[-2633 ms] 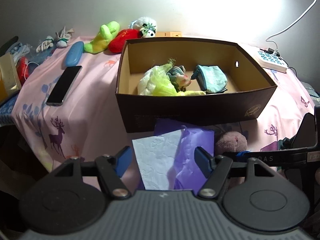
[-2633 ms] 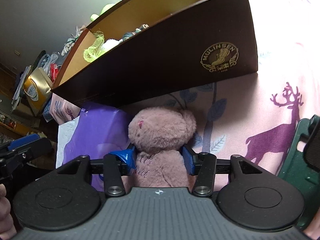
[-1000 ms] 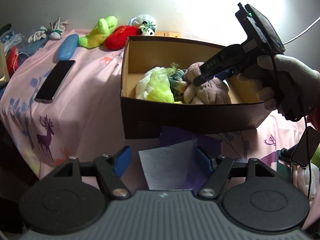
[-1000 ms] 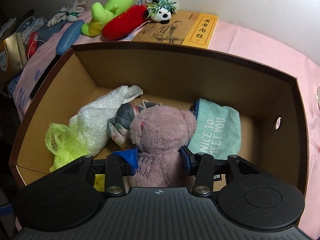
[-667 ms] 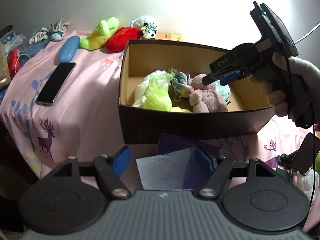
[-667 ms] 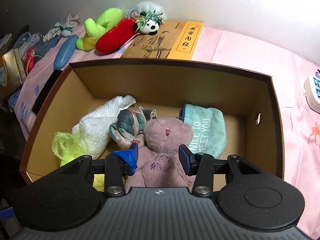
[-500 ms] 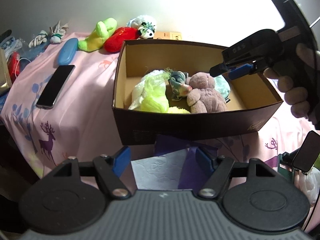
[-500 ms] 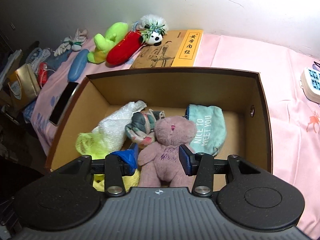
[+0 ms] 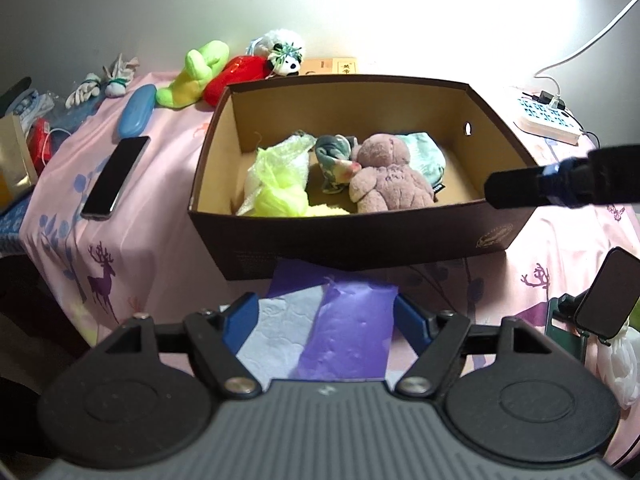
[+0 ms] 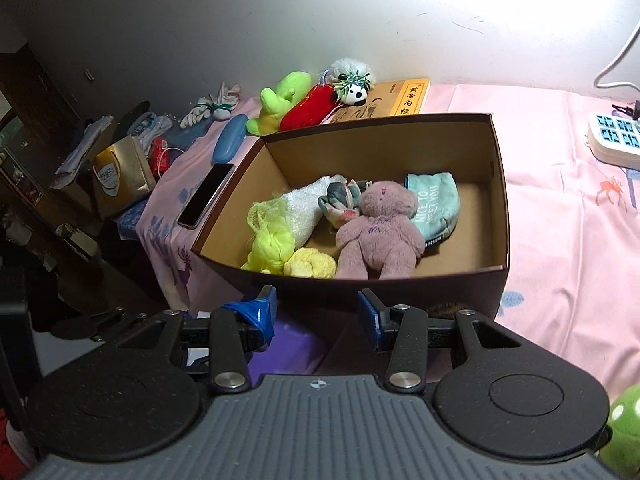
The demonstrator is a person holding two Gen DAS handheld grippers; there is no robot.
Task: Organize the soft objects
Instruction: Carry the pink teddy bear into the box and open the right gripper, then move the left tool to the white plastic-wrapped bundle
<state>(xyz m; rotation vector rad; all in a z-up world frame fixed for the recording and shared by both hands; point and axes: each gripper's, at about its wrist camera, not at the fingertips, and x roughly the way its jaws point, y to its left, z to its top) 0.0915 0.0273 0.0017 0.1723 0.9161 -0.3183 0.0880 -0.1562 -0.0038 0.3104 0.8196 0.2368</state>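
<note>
A brown cardboard box (image 9: 360,240) (image 10: 500,200) stands on the pink cloth. Inside lie a mauve teddy bear (image 9: 386,178) (image 10: 380,228), a teal pouch (image 10: 434,204), a yellow-green mesh bundle (image 9: 280,184) (image 10: 272,236), a rolled grey cloth (image 10: 340,200) and a yellow soft item (image 10: 310,266). My right gripper (image 10: 318,314) is open and empty, drawn back above the box's near wall; it enters the left wrist view from the right (image 9: 520,192). My left gripper (image 9: 320,320) is open over a purple and white packet (image 9: 340,332) in front of the box.
Behind the box lie a green plush (image 10: 280,100), a red plush (image 10: 308,112), a panda plush (image 10: 352,80) and a book (image 10: 400,98). A phone (image 9: 116,176) and blue case (image 9: 136,114) lie left. A power strip (image 9: 548,116) sits right.
My right gripper carried the teddy bear from in front of the box into it, let go, and pulled back up and toward me. The left gripper barely moved.
</note>
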